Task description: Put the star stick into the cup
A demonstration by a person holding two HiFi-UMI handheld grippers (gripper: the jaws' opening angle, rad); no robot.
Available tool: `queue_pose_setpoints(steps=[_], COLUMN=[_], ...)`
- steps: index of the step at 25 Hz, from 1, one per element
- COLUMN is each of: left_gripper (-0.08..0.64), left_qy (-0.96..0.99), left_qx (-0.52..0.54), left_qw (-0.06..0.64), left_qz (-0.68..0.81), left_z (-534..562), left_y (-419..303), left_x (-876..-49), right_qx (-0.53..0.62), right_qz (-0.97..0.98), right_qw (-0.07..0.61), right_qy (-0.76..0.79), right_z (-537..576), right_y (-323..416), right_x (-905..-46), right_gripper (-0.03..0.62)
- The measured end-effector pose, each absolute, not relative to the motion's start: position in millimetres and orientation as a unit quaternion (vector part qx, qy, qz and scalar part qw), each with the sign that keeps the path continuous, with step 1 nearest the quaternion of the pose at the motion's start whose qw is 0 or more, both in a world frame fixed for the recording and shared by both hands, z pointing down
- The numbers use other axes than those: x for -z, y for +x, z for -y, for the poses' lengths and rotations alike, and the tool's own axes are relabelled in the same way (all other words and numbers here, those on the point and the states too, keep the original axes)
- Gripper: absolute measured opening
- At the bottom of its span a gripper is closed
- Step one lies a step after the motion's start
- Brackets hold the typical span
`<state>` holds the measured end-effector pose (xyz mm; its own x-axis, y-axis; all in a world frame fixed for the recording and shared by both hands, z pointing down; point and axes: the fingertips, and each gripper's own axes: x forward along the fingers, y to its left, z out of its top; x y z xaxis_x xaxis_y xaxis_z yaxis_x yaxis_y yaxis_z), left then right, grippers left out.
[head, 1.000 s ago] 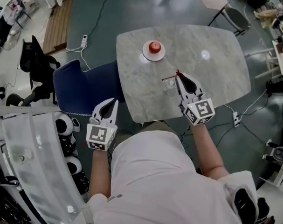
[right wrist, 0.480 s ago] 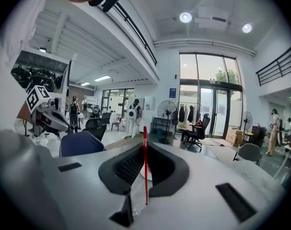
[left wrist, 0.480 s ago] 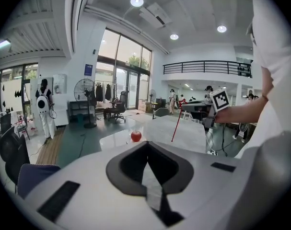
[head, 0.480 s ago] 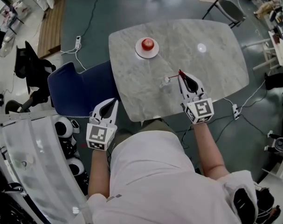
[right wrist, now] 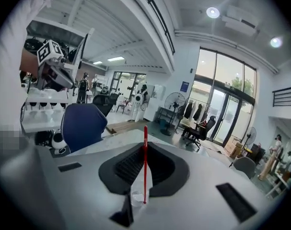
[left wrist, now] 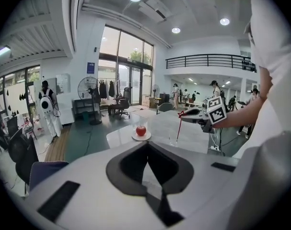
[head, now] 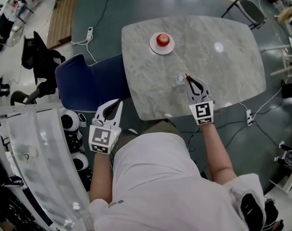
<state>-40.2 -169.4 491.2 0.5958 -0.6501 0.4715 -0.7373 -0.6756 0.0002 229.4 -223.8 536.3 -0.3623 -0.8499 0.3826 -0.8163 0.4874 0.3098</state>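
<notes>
The red star stick (right wrist: 145, 171) hangs nearly upright from my right gripper (right wrist: 145, 145), which is shut on it near its top. Its lower end is at the mouth of the small clear cup (right wrist: 134, 195); I cannot tell how deep it sits. In the head view the right gripper (head: 187, 77) hovers over the cup (head: 178, 81) on the marble table (head: 222, 76). From the left gripper view, the stick (left wrist: 179, 126) drops from the right gripper (left wrist: 183, 114) toward the cup (left wrist: 173, 139). My left gripper (head: 118, 103) hangs off the table's left, shut and holding nothing.
A red apple (head: 163, 39) on a small white plate (head: 153, 45) stands at the table's far side. A blue chair (head: 88, 88) is at the table's left edge, under the left gripper. White shelving and round white robots (head: 68, 123) are at the lower left.
The stick has swung from lying sideways to hanging nearly upright over the cup. The right gripper stays above the cup; the left gripper has not moved.
</notes>
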Motion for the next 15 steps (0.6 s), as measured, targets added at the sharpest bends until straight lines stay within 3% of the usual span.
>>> queue_pose_setpoints(steps=[15], left_gripper=[0.002], left_qy=[0.874], left_qx=[-0.239], left_qw=[0.105], left_qz=[0.41], left_z=[156.7], left_y=[-57.0], left_x=[-496.6], right_qx=[0.061], right_qz=[0.824], right_qw=[0.3], right_qy=[0.477], right_z=[233.0], right_y=[212.1], right_x=[-574.2], right_gripper=[0.038])
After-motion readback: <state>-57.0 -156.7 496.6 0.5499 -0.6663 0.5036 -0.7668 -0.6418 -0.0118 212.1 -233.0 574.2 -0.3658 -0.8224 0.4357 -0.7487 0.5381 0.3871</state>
